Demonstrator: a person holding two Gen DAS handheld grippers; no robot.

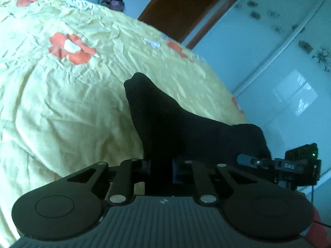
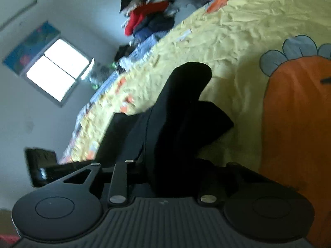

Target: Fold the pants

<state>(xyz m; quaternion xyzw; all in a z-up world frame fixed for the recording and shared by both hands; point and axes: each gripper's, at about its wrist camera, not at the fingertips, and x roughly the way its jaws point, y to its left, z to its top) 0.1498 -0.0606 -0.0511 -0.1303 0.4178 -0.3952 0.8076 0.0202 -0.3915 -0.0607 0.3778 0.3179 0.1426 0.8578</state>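
- Pants (image 1: 165, 124), black, sit bunched on the near edge of the bed (image 1: 62, 103); my left claw (image 1: 161, 165) is clenched on a thick wad of them, the dark cloth running straight in between the fingers. I judge it has several layers at once, so a lift may drag the whole heap instead of one hem.
- Across from it, my right claw (image 2: 171, 171) is likewise closed on black fabric, which rises from it as a rounded fold. I cannot tell which part of the garment either claw has: waistband and leg ends all read as one dark mass. If the two grips are on unmatched corners, the fold will come out skewed.
- Both grips look to be right at the cloth's edge. A sharp pull apart could slip the fabric out of one claw and drop that side.
- Part of the garment lies at the bed's near-right border in the left view, with the floor just beyond. Slack let go there could slide off.
- Farther out, the yellow flowered bedsheet (image 2: 227, 31) is wrinkled and soft; dragging cloth across it may ruck both up.
- At the far end a pile of clothes (image 2: 153, 16) lies well apart from the pants, so I see little risk there.
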